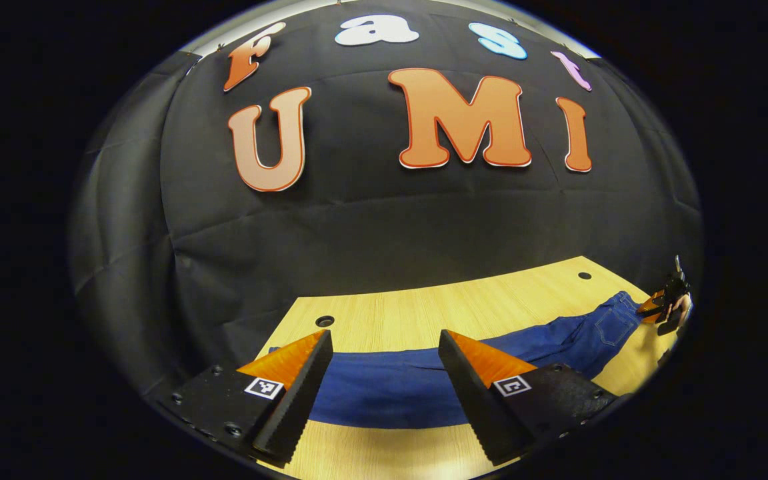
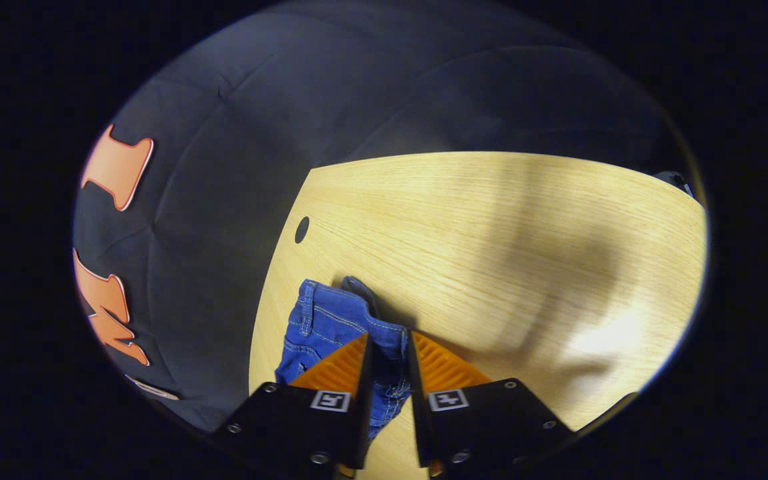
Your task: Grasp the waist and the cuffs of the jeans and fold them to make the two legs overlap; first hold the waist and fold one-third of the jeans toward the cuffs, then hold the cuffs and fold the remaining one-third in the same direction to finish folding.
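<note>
1. The jeans (image 1: 424,383) are lying stretched along the table (image 1: 424,310), running from between the left gripper's fingers toward the far right corner.
2. The left gripper (image 1: 384,347) is hovering with fingers spread wide, the leg end sitting below the gap, untouched.
3. The right gripper (image 2: 387,347) is pinching the waist (image 2: 331,317), both fingers pressing on the denim.
4. Bare wood is lying open behind the jeans up to the back edge.
5. In the right gripper view, wide open tabletop is spreading beyond the waist.
</note>
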